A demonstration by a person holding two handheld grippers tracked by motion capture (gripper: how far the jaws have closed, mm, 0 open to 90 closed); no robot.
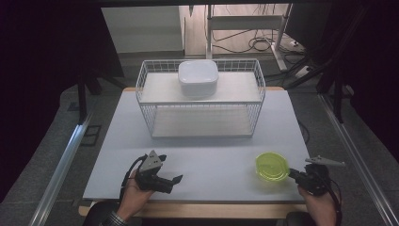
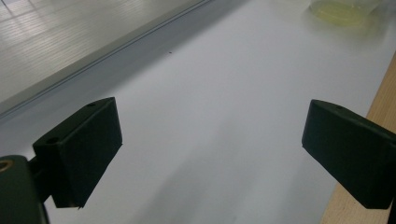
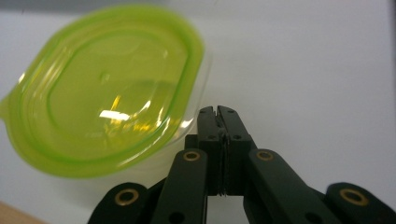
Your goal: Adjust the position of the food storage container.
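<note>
right gripper view has your right gripper [image 3: 218, 110] pinched shut, empty, just beside the green-lidded container [image 3: 105, 88], likely to nudge it; left gripper [image 2: 210, 154] waits wide.

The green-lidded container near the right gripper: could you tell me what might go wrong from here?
The right gripper is shut, its tips right at the rim of the green-lidded container; it may push the light container aside rather than grasp it. The container sits near the table's front edge, so a shove could slide it off.
</note>
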